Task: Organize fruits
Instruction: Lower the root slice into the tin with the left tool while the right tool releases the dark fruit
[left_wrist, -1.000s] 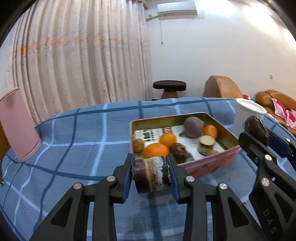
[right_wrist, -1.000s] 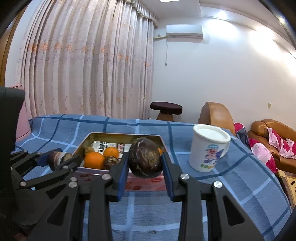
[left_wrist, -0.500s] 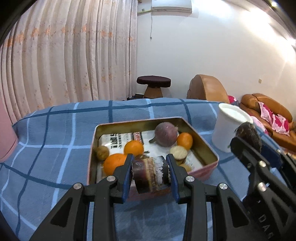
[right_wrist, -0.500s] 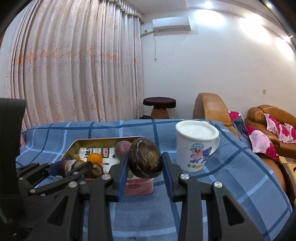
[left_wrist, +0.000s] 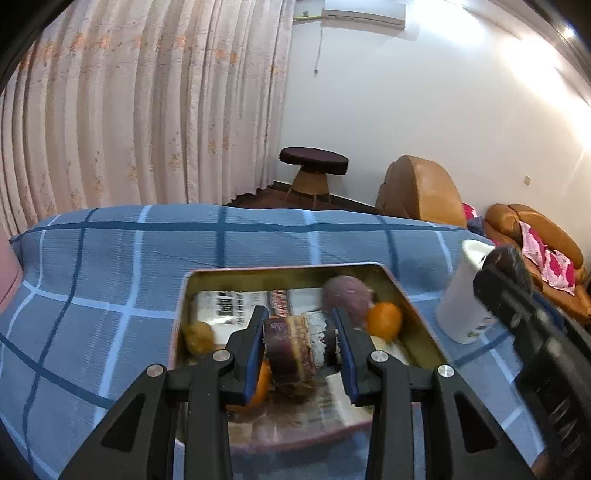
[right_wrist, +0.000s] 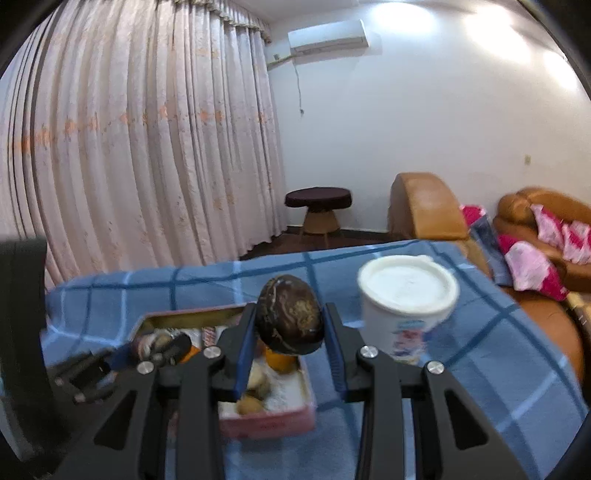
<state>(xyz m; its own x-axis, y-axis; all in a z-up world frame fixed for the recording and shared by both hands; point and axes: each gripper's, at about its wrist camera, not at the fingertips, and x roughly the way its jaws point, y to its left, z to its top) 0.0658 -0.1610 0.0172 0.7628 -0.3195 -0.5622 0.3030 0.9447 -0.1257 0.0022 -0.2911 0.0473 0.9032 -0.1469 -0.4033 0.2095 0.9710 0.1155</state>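
Two pieces are in the air at once, so the sorting looks part done at best. The left gripper (left_wrist: 300, 349) has its fingers clenched on a dark purple cut chunk (left_wrist: 295, 347) held over the near end of the tin (left_wrist: 417, 314), while the right gripper (right_wrist: 289, 345) grasps a dark brown egg-shaped fruit (right_wrist: 290, 314) between the tin and the white cup (right_wrist: 404, 306). Several fruits already lie in the tin: an orange (left_wrist: 384, 320), a purple round one (left_wrist: 347, 293) and a small brownish one (left_wrist: 199, 336). Both held pieces have yet to be set down, and where each belongs is a guess. Only the left wrist view shows the tin's inside laid out, with printed paper on its floor. Only the right wrist view looks into the cup's mouth, which appears white, and shows the tin's pink outer wall. All of it rests on a blue checked cloth (left_wrist: 110, 258).
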